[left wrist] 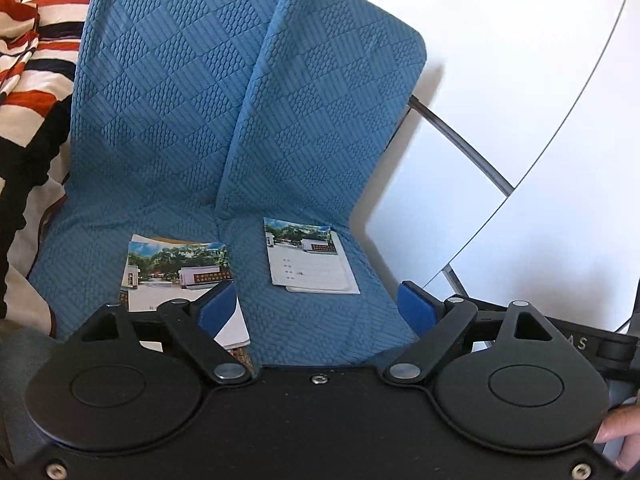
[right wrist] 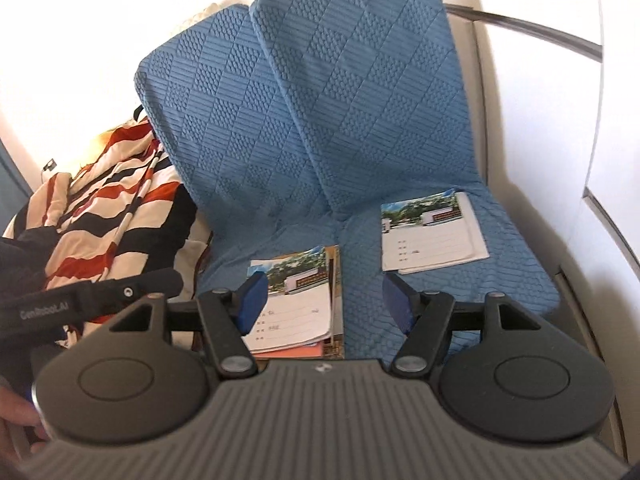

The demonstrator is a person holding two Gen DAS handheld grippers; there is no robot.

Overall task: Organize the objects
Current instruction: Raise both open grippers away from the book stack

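Note:
Two small stacks of booklets with a photo of a white building on their covers lie on blue quilted seat cushions [left wrist: 320, 128]. The left stack [left wrist: 176, 270] is partly hidden behind my left gripper's left pad. The right stack [left wrist: 312, 258] lies flat on the neighbouring cushion. My left gripper [left wrist: 316, 308] hovers in front of both stacks, open, with only cushion showing between its blue pads. In the right wrist view the left stack [right wrist: 296, 304] sits just behind my right gripper [right wrist: 326, 302], and the right stack [right wrist: 432, 232] lies farther back. That gripper is open and holds nothing.
A red, white and black striped cloth [right wrist: 112, 200] is heaped left of the cushions [right wrist: 360, 100]. White panels with a grey rail [left wrist: 460, 140] stand on the right. The other gripper's black body [right wrist: 100, 296] shows at the left, and a person's hand [left wrist: 620, 432] is at the frame edge.

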